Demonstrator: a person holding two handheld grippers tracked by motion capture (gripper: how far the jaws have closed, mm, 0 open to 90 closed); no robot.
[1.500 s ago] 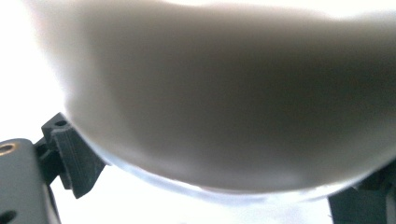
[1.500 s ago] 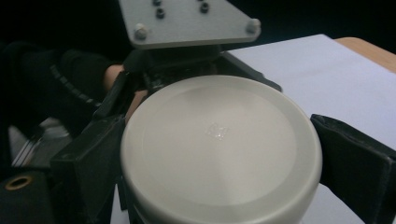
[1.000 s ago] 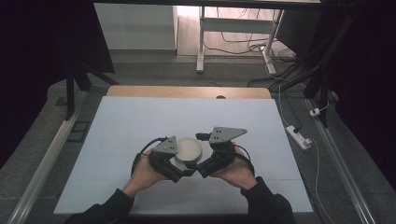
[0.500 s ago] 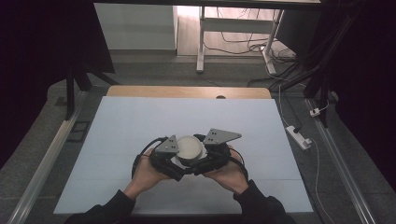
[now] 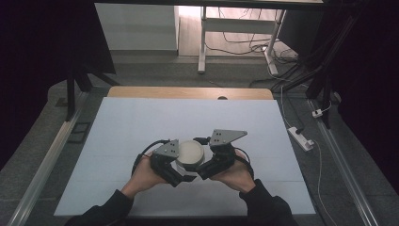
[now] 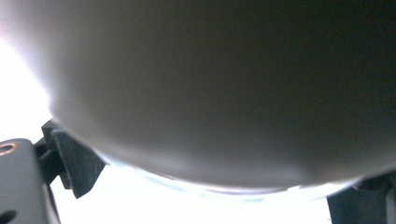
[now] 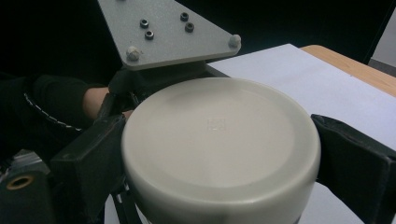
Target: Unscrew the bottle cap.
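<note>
A round white container [image 5: 190,153], flat face up, is seen low over the near middle of the white desk [image 5: 141,122]; whether it rests on the surface or is lifted clear cannot be told.

Right hand-held gripper [image 7: 219,154]: jaws are clamped on the container's side wall, one black pad pressed against each flank. The container's smooth rounded rim [image 7: 224,186] is seen between them.

Left hand-held gripper [image 5: 176,169]: positioned against the opposite side of the container. In the left gripper view the pale curved wall [image 6: 210,93] is pressed close to the lens, with the jaws spread at either lower corner; contact with the wall cannot be told, so its grasp is left undetermined.

Risks judged from here:
- The wall is smooth and curved, so slip out of the pads is likely if the squeeze is eased or the container is tilted.
- Opposing pulls from the two hands could twist the container loose.
- If it is dropped, it could roll towards the near desk edge.
</note>
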